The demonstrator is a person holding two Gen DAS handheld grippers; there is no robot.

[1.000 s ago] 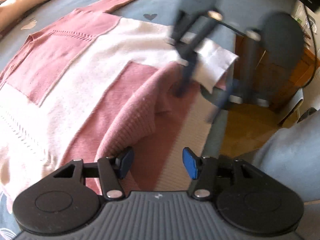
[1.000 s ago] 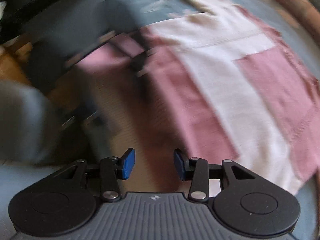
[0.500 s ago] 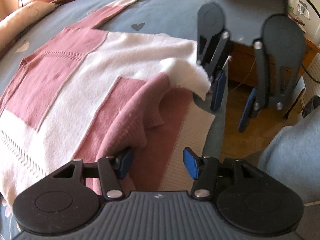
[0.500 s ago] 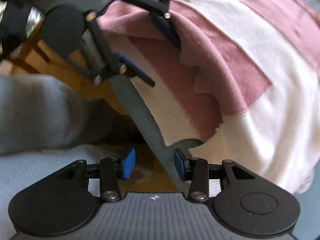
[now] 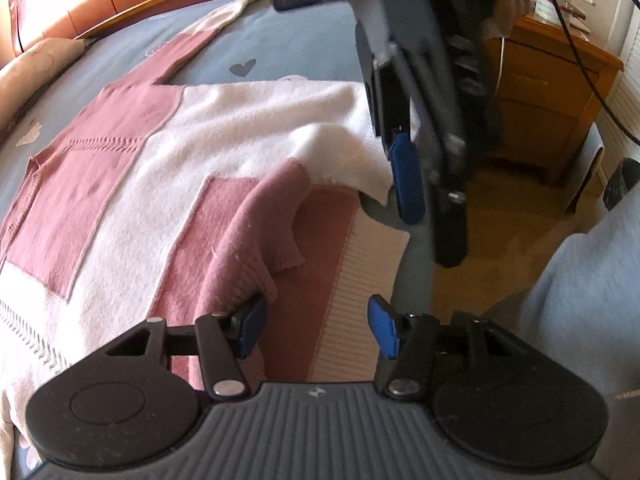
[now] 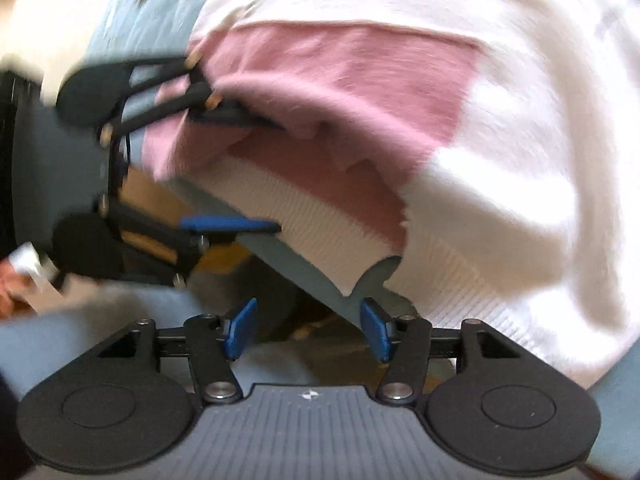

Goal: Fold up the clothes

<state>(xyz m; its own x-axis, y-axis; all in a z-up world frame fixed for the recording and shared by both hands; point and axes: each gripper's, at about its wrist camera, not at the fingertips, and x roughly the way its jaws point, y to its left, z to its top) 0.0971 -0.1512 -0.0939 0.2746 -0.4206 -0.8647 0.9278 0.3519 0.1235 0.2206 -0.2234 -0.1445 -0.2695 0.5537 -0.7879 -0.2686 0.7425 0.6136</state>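
Our left tongs [image 5: 316, 326] stand apart at the near hem of the pink-and-white sweater [image 5: 168, 168], one pad just beside a bunched pink fold, nothing pinched. Our right tongs [image 6: 306, 330] are opening over the bed's [image 5: 280, 40] edge with only bedsheet between them, likely lining up on the white corner. The sweater lies spread on the bed so we can fold it. Its left part is cut off, and the right view is blurred.

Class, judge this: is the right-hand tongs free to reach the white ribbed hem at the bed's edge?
Probably yes: the right tongs, jaws opening and empty, point at the ribbed hem with nothing between; the left tongs work farther along.
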